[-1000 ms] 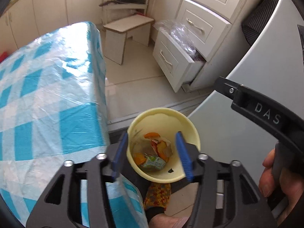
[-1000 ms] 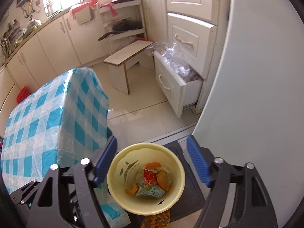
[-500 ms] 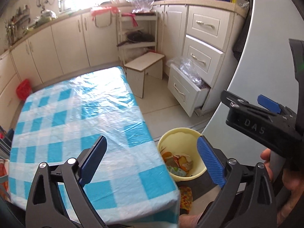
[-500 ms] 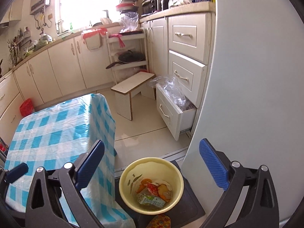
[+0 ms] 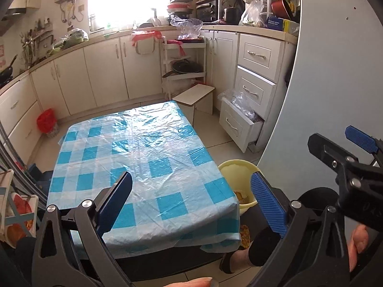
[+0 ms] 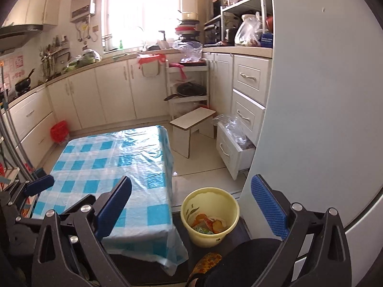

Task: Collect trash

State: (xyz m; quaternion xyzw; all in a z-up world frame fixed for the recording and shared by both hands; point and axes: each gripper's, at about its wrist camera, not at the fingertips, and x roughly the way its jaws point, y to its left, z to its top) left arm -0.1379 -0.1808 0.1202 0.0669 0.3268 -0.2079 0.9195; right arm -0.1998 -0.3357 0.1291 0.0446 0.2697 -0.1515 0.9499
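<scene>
A yellow bin (image 6: 210, 215) stands on the floor beside the table's right edge, with orange peel and wrappers (image 6: 208, 223) inside it. In the left wrist view the bin (image 5: 235, 167) is partly hidden behind the table corner. My left gripper (image 5: 190, 184) hangs open over the table with nothing between its blue pads. My right gripper (image 6: 191, 184) is open and empty too, high above the gap between table and bin. The right gripper's body (image 5: 347, 157) shows at the right of the left wrist view. The left gripper's finger (image 6: 38, 184) shows at the left of the right wrist view.
A low table under a blue checked plastic cloth (image 5: 143, 155) fills the middle. A pale grey door (image 6: 311, 119) walls off the right. Behind stand a small stool (image 5: 194, 95), an open drawer with a plastic bag (image 5: 239, 119) and a red bin (image 5: 46, 122). A person's foot (image 5: 244, 256) is below.
Both grippers have risen and drawn back from right over the bin, and their jaws have spread wider. The bin now looks smaller and lower, and the whole table has come into view.
</scene>
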